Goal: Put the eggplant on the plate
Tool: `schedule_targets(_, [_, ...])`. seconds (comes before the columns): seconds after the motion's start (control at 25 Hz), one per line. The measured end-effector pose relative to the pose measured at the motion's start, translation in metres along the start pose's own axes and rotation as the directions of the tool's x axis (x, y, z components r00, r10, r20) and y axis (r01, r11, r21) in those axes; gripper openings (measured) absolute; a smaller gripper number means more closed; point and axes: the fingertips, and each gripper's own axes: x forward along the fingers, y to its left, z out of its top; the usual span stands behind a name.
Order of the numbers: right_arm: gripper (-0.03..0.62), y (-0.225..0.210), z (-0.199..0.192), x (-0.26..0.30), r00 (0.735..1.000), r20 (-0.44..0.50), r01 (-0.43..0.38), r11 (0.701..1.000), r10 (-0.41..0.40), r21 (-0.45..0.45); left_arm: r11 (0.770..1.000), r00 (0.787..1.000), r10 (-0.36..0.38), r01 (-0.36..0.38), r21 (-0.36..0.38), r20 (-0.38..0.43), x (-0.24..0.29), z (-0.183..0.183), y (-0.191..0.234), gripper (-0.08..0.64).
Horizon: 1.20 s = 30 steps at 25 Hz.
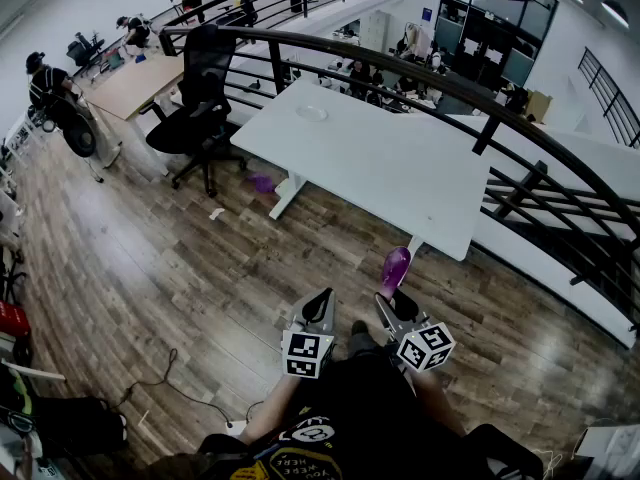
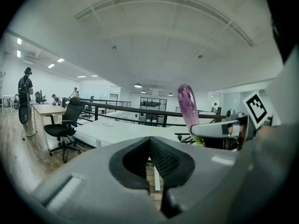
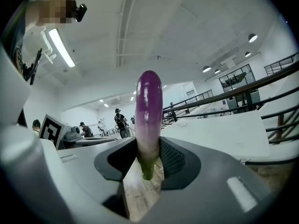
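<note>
A purple eggplant point(image 1: 395, 267) stands upright with its green stem end down, and my right gripper point(image 1: 392, 296) is shut on its lower part. The right gripper view has the eggplant point(image 3: 148, 111) clamped between both pads of the right gripper point(image 3: 148, 155). My left gripper point(image 1: 322, 300) hangs beside it, shut with nothing in it; in the left gripper view its jaws point(image 2: 150, 146) meet, and the eggplant point(image 2: 187, 105) rises to the right. A pale plate point(image 1: 311, 113) lies on the far side of the white table point(image 1: 400, 168), well ahead of both grippers.
A black office chair point(image 1: 200, 98) stands left of the table. A curved black railing point(image 1: 480, 98) runs behind the table. A small purple thing point(image 1: 262, 182) lies on the wooden floor by the table leg. People stand at desks at the far left.
</note>
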Motion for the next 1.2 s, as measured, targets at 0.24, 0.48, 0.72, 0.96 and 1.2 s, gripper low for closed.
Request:
schedule_targets(0.24, [0.156,0.002,-0.001,0.008,1.0,-0.021,-0.014,1.0,0.014,-0.008,1.0,1.0,0.005,-0.005,-0.009,-0.006,0.001,-0.002,0.004,0.005])
schedule_targets(0.48, [0.156,0.009,-0.004,0.02,0.999,-0.041,-0.033,0.999,0.033,-0.016,0.999,0.999,0.035,-0.035,-0.026,-0.013,-0.007,-0.006,0.019,0.005])
schedule_targets(0.72, [0.156,0.012,-0.006,0.027,0.998,-0.049,-0.045,0.999,0.044,-0.024,0.998,0.999,0.047,-0.049,-0.044,-0.026,-0.008,-0.013,0.025,0.005])
schedule_targets(0.96, [0.156,0.006,0.006,0.028,0.998,-0.006,-0.059,0.998,0.059,0.015,0.997,0.999,0.036,-0.038,-0.065,-0.029,0.002,-0.011,0.023,0.005])
schedule_targets(1.2, [0.156,-0.009,0.008,0.039,0.998,-0.049,-0.043,0.999,0.043,0.001,0.994,0.998,0.005,-0.011,-0.109,-0.058,0.031,-0.021,0.024,0.005])
